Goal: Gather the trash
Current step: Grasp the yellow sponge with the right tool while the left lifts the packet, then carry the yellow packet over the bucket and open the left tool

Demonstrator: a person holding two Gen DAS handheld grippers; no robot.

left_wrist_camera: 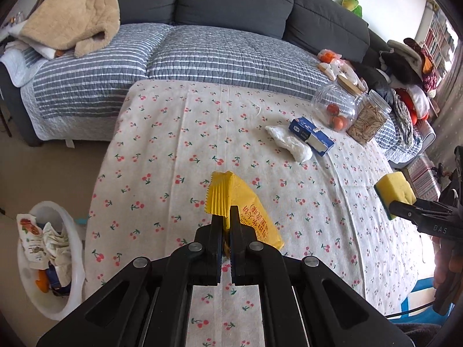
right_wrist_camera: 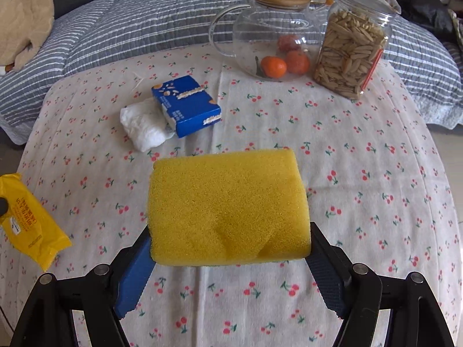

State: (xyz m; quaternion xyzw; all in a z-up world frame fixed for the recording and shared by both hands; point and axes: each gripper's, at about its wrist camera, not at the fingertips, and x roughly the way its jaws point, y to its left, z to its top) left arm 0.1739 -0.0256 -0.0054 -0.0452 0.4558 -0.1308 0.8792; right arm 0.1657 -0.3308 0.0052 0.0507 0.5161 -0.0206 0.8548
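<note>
The left gripper (left_wrist_camera: 227,217) is pinching the yellow wrapper (left_wrist_camera: 243,205) above the table (left_wrist_camera: 162,133): light, crinkly, slippery, so best held at its crimped edge. The right gripper (right_wrist_camera: 230,248) is squeezing the soft sponge (right_wrist_camera: 228,205) by its sides.

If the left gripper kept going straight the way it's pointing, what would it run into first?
The left gripper, shut on the yellow wrapper, points steeply down at the table. It would likely meet bare cherry-print tablecloth first; the tissue wad and blue box sit off right. Depth is uncertain.
</note>
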